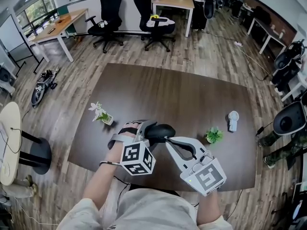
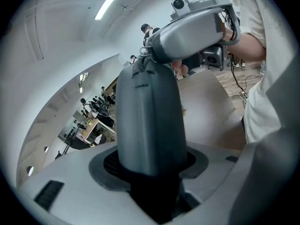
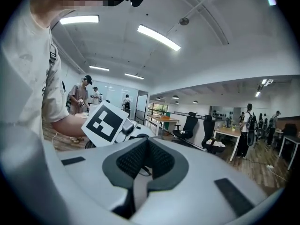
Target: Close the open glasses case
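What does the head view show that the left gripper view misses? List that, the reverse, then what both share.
Head view only: the white-flowered pot, the green plant, a small white gadget, and the left gripper's marker cube.
Left gripper view only: its jaws closed on the sides of the dark glasses case, seen close up, plus a ceiling light strip.
Both: the case, the right gripper at its far end, and the brown table.
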Motion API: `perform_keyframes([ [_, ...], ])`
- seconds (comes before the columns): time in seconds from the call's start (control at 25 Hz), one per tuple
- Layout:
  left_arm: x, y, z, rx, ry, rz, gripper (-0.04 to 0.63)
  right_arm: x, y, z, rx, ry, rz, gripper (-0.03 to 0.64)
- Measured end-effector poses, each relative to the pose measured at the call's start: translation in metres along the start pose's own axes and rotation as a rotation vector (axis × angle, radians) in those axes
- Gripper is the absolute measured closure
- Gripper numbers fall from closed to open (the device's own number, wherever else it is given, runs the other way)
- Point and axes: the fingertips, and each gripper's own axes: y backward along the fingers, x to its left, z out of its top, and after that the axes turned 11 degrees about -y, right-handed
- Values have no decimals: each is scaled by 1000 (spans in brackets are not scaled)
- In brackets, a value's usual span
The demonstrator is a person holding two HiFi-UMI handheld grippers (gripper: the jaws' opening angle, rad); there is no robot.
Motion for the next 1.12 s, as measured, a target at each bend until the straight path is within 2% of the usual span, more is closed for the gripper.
perform_keyframes([
  [0.2, 0, 0, -3, 13, 2, 1, 344, 2, -3, 1, -8, 0, 20, 612],
  [0.4, -4, 3, 1, -55, 65, -27, 341, 7, -1, 21, -175, -25, 37, 595],
  [0.56, -4, 10, 11, -151, 133, -72, 339, -4, 14, 27, -253, -70, 27, 491],
  [0.72, -12, 21, 33, -280, 174, -143, 338, -1, 13, 11, -232, -83, 152, 304],
  [0.76, -15, 25, 41, -320, 176, -166, 337, 0, 14, 8, -235, -93, 172, 294],
  [0.92, -28, 40, 74, -462, 176, -261, 337, 4, 18, 3, -260, -136, 239, 312],
  [0.96, -30, 42, 78, -478, 178, -276, 337, 5, 20, 3, -263, -142, 251, 331],
  [1.12, -33, 41, 83, -493, 177, -295, 336, 4, 24, 2, -258, -139, 257, 339],
])
